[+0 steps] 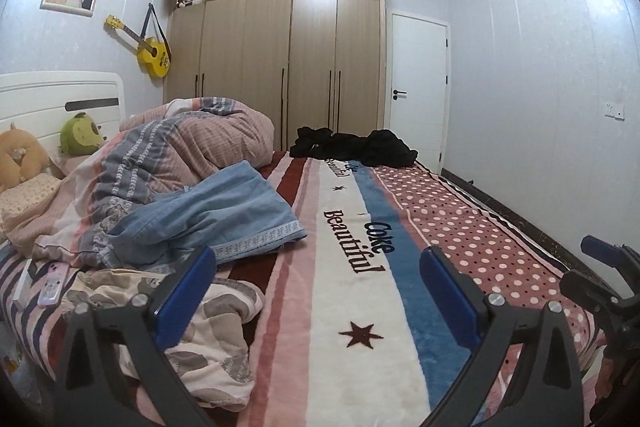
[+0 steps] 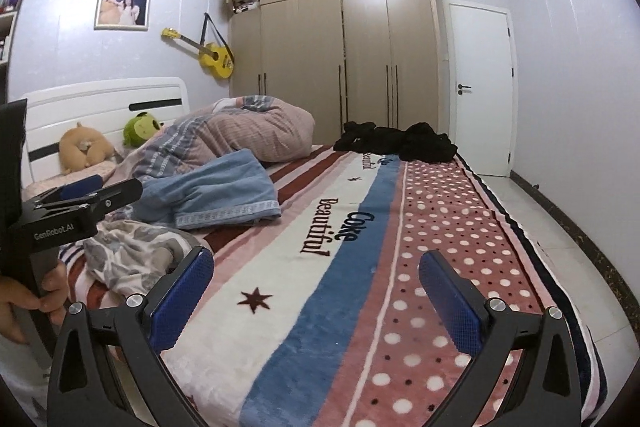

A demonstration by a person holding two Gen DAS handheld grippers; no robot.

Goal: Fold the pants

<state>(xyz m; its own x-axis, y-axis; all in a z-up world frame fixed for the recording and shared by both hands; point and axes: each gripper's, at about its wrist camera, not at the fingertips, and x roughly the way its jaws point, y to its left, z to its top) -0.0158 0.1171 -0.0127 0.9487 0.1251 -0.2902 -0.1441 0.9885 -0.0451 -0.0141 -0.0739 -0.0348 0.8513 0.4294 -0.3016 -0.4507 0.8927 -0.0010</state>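
Light blue denim pants (image 1: 224, 211) lie crumpled on the left side of the bed, partly over the duvet; they also show in the right wrist view (image 2: 224, 191). A black garment (image 1: 356, 145) lies bunched at the far end of the bed, also in the right wrist view (image 2: 400, 143). My left gripper (image 1: 316, 275) is open and empty above the striped blanket (image 1: 360, 367), near the front. My right gripper (image 2: 316, 279) is open and empty above the blanket (image 2: 280, 347). The left gripper also shows at the left edge of the right wrist view (image 2: 100, 189).
A rumpled pink and grey duvet (image 1: 180, 143) is heaped on the left. Patterned cloth (image 1: 208, 319) and a phone (image 1: 52, 285) lie near the left gripper. Plush toys (image 1: 80, 133) sit by the headboard. A wardrobe (image 1: 288, 47) and a door (image 1: 416, 87) stand beyond the bed.
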